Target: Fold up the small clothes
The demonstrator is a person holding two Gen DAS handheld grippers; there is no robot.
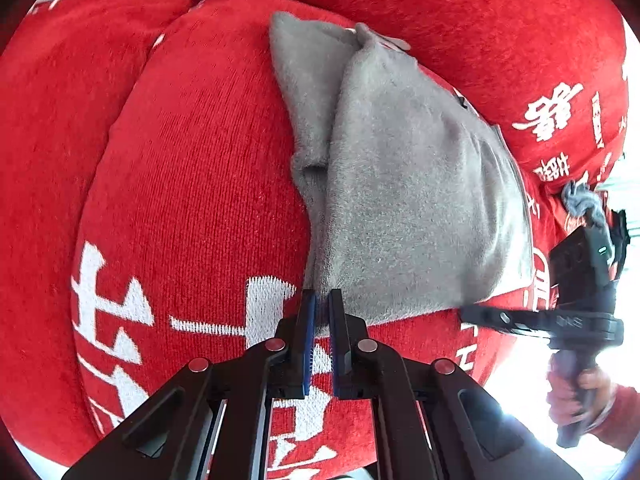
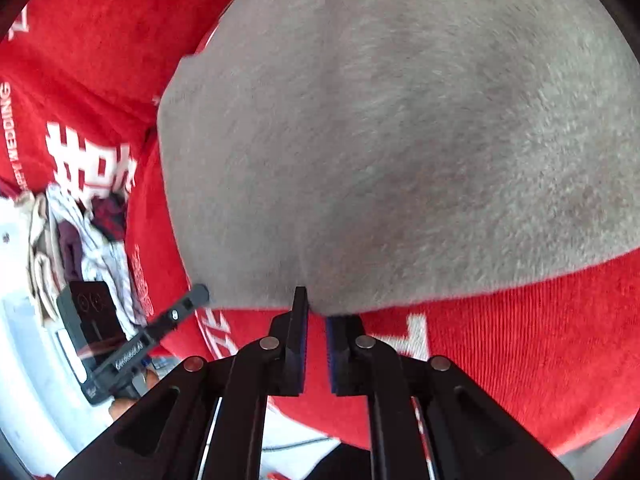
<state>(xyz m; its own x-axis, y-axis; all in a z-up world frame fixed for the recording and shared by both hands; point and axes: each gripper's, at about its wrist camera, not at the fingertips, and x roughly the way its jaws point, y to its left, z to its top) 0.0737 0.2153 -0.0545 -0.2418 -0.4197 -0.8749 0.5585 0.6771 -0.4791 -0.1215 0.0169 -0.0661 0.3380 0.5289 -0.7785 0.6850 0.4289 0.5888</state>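
Grey fleece garment (image 1: 404, 184), partly folded, lies on the red blanket (image 1: 192, 168). Left gripper (image 1: 322, 300) fingers clamped on its near corner; right gripper (image 2: 316, 308) fingers pinch its near edge. Step: edge grasp. Next, likely: lift both together, fold away evenly.

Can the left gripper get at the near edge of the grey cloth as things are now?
Probably yes. The left gripper sits right at the near edge of the grey cloth, jaws shut with cloth apparently between them. Nothing lies between; the right gripper is at the other corner.
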